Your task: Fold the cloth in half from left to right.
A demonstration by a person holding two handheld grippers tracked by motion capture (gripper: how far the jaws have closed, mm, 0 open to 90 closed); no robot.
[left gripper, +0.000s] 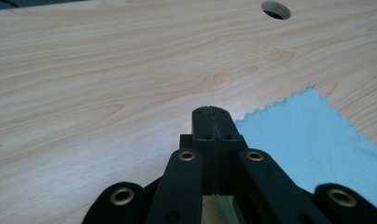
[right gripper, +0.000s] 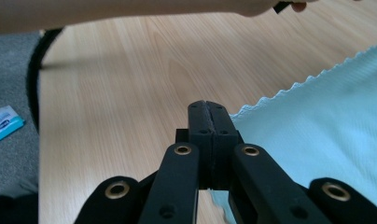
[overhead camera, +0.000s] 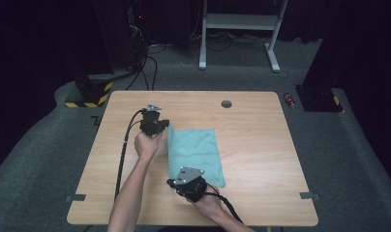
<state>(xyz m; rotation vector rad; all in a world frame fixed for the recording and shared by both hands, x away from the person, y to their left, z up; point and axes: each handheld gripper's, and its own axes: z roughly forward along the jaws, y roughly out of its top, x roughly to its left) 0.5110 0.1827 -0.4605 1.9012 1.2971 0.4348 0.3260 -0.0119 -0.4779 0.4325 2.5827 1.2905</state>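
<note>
- Lying flat on the pale wooden table (overhead camera: 261,145) is a light teal rectangular cloth with pinked, zigzag edges (overhead camera: 196,154), and both hand-held tools are seen at its left side.
- The left black two-jaw gripper (overhead camera: 160,129) is held at the cloth's far left corner, its cable trailing back towards the near table edge.
- In the left gripper view, the jaws of the left black two-jaw gripper (left gripper: 211,122) are pressed together, pad against pad; a sliver of teal fabric is glimpsed low behind them, but whether it is pinched cannot be told.
- From that gripper the zigzag cloth edge (left gripper: 308,135) is seen just beside the tips, to the right and running away ahead.
- The right black two-jaw gripper (overhead camera: 172,182), topped by a grey three-cornered plate, is held at the cloth's near left corner.
- In the right gripper view, the jaws of the right black two-jaw gripper (right gripper: 207,116) are likewise closed flat on each other, with the cloth's corner (right gripper: 326,130) reaching the tips from the right.
- Ahead of the right gripper a bare forearm (right gripper: 130,14) is seen crossing the top.
- Beyond the left gripper a round grey cable hole (left gripper: 275,9) is set in the tabletop, well apart from the cloth.
</note>
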